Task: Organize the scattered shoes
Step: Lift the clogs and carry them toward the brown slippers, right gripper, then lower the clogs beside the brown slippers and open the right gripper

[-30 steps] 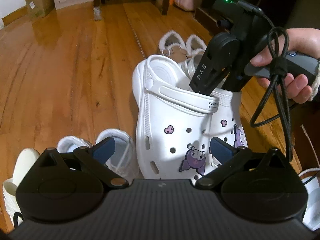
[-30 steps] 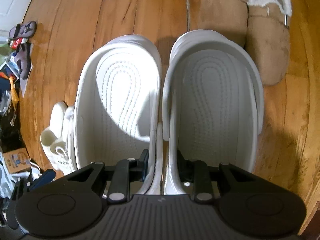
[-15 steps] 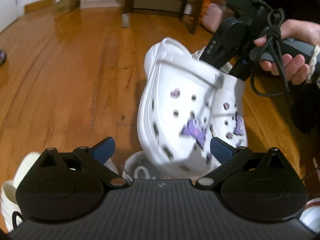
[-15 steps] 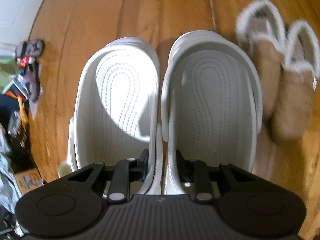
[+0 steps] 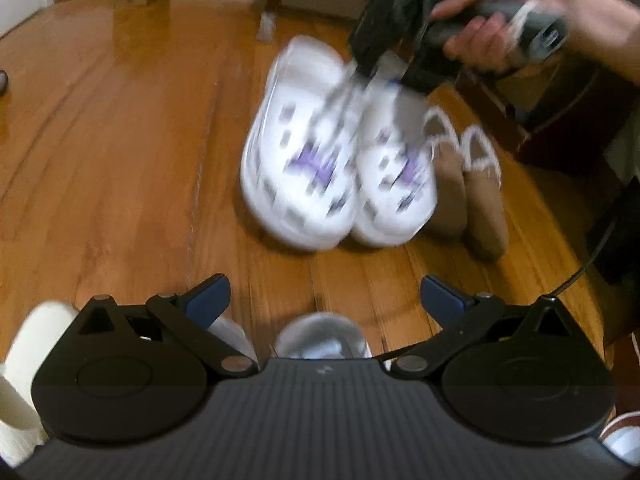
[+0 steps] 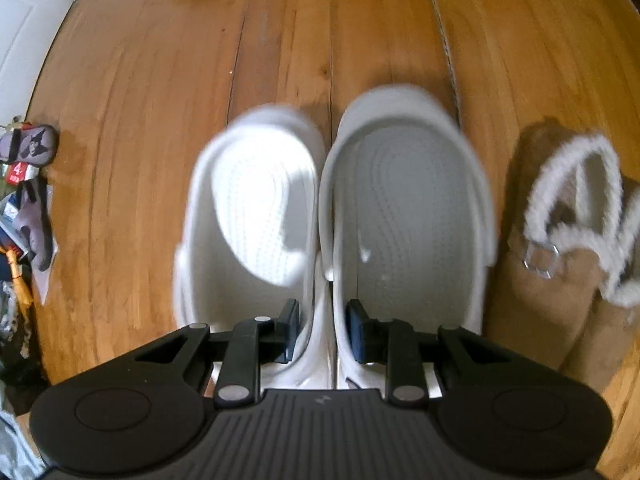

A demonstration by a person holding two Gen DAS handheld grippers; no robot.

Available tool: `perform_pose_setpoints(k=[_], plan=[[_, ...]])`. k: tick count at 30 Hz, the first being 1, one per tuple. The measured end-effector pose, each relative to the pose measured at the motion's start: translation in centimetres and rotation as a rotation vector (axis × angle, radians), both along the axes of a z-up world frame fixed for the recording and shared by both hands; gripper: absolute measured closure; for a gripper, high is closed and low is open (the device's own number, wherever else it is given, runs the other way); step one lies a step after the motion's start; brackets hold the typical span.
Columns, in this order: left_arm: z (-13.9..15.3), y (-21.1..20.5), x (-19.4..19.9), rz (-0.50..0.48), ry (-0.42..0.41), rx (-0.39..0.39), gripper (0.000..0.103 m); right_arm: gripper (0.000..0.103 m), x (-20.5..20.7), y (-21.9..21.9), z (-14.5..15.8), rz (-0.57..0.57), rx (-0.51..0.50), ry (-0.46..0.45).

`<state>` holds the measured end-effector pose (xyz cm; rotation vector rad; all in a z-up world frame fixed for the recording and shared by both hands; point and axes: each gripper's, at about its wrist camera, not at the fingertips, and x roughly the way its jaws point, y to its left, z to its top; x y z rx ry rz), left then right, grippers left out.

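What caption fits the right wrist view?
Right gripper pinching the inner walls of two white clogs together, beside tan fleece-lined slippers.

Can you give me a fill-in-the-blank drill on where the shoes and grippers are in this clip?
1. The right gripper is shut on the inner walls of the pair of white ____.
2. The left gripper has its jaws ____, nothing between them.
3. The tan slippers have a white ____ lining.
4. The clogs' charms are ____ in colour.

Missing words: clogs; open; fluffy; purple
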<state>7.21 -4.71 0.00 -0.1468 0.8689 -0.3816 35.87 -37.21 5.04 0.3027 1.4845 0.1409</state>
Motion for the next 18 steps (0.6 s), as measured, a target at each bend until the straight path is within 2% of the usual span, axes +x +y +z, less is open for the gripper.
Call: perform_pose_setpoints(k=[1, 3, 4, 7, 9, 11, 13, 16, 18], plan=[[0.0, 0.2, -0.1, 0.006, 0.004, -0.01, 0.0, 0.09, -0.1, 1.1, -1.0, -0.005, -0.022, -0.007], [-0.7, 0.5, 0.2, 0.03, 0.038, -0.011, 0.0, 0.087, -1.7, 4.9, -3.8, -0.033, -0.045, -0.012], [-0.7, 0.5, 0.1, 0.035, 0.044, -0.006, 0.0, 0.087, -2.3, 5.6, -4.0, -0.052, -0.035, -0.018], [-1.3, 0.1, 1.0, 0.04, 0.055, 0.015, 0.0, 0.077, -2.9, 7.5, -2.1, -0.045, -0.012, -0.082], [-1.5, -0.5, 1.8, 0.033, 0.058, 0.027, 0.0, 0.071, -3.3, 9.3, -1.2, 0.008, -0.009, -0.148], [-1.5, -1.2, 2.3, 0.018, 0.047, 0.053, 0.0, 0.069, -3.1, 7.8, -1.1, 0.047, -0.008, -0.185], [-1.4, -2.0, 2.6, -0.009, 0.03, 0.066, 0.0, 0.064, -3.4, 8.0, -1.0, 0.059, -0.003, -0.181], [-1.0, -2.9, 3.3, -0.027, 0.007, 0.045, 0.0, 0.06, -4.0, 8.0, -1.1, 0.073, -0.012, -0.168], [-0.8, -3.9, 4.4, -0.052, -0.012, -0.015, 0.0, 0.049, -4.6, 7.1, -0.1, 0.087, -0.023, -0.167]])
